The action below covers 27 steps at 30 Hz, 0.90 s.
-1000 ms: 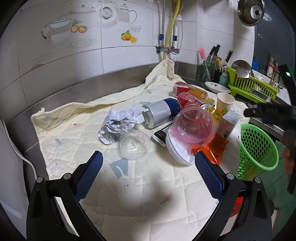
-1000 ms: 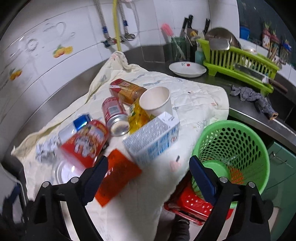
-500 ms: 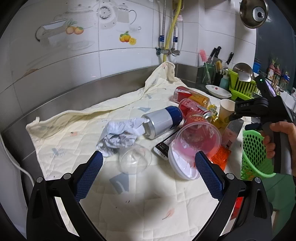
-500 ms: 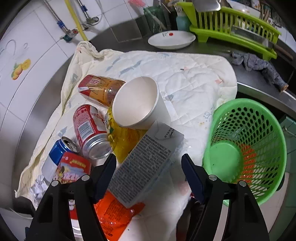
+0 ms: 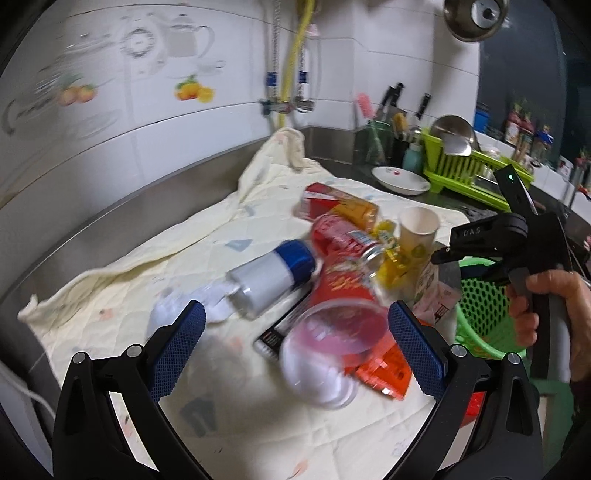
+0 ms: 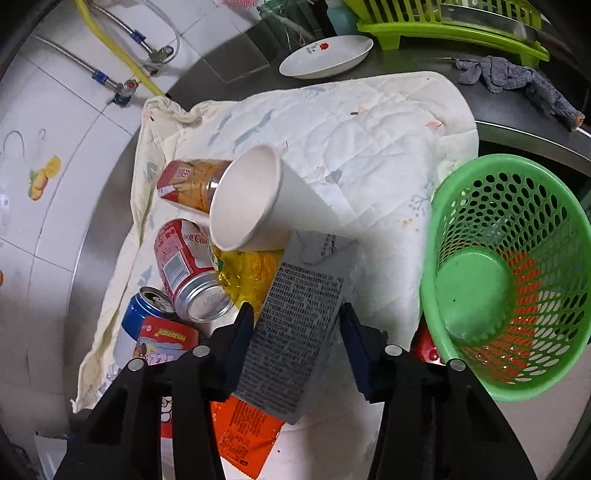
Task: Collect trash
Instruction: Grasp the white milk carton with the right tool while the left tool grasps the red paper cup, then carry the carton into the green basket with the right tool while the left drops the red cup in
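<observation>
Trash lies on a cream quilted cloth (image 6: 369, 122): a grey carton (image 6: 295, 325), a white paper cup (image 6: 255, 199), a red cola can (image 6: 184, 269), a blue-and-silver can (image 5: 269, 277), a clear plastic cup (image 5: 340, 328), an orange wrapper (image 6: 240, 435). My right gripper (image 6: 297, 328) has its fingers on both sides of the grey carton, closed in against it. It also shows in the left wrist view (image 5: 443, 256) beside the green basket (image 6: 506, 266). My left gripper (image 5: 295, 347) is open and empty above the clear cup.
A white plate (image 6: 325, 59), a green dish rack (image 6: 450, 26) and a grey rag (image 6: 517, 81) sit on the steel counter behind the cloth. The tiled wall with pipes (image 5: 288, 74) runs along the back. The basket hangs past the counter's front edge.
My right gripper has come down over the grey carton and its fingers have narrowed onto it. My left gripper has swung right, toward the pile of cans and cups.
</observation>
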### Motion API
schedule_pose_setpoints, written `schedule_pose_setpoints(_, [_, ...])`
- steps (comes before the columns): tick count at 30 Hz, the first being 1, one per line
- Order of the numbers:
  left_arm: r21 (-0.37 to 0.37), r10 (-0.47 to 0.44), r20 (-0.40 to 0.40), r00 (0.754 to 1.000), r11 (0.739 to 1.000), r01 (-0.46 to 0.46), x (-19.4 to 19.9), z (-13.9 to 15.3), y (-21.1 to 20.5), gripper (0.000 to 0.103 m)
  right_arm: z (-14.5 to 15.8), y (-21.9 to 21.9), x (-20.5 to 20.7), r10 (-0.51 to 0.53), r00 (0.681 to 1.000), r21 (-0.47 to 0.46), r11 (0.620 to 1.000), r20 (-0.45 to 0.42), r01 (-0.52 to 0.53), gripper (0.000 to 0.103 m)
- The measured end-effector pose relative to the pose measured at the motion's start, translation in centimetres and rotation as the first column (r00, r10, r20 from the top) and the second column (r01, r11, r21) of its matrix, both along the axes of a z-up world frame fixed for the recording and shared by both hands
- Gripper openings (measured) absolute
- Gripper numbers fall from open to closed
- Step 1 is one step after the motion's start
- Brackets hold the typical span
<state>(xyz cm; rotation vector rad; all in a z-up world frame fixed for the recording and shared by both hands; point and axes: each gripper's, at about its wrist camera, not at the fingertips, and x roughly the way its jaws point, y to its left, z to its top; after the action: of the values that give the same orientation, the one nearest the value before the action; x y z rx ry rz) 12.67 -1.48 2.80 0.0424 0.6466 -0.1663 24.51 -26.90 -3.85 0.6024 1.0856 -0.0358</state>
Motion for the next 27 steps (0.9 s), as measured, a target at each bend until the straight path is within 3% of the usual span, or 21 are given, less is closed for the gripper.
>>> schedule_pose_setpoints(9, [0.022, -0.136, -0.180, 0.974, 0.990, 0.142, 6.1, -1.7, -4.7, 0.095, 0.8, -1.2, -1.2, 0.063, 0.997, 0.017, 0.998, 0.036, -0.064, 0.041])
schedule_pose_setpoints(19, [0.156, -0.096, -0.323, 0.941, 0.976, 0.154, 10.2, -5.3, -6.6, 0.089, 1.1, -1.8, -2.5, 0.144, 0.988, 0.004, 0.990, 0.055, -0.144, 0.041])
schedule_pose_setpoints(25, [0.154, -0.107, -0.368, 0.924, 0.973, 0.174, 10.9, -6.7, -6.9, 0.069, 1.0, -1.7, -3.1, 0.176, 0.983, -0.001, 0.984, 0.055, -0.177, 0.041])
schedule_pose_setpoints(27, [0.150, -0.108, -0.361, 0.926, 0.973, 0.173, 10.8, -6.7, -6.8, 0.068, 1.1, -1.8, -3.3, 0.181, 0.982, -0.007, 0.984, 0.058, -0.181, 0.041])
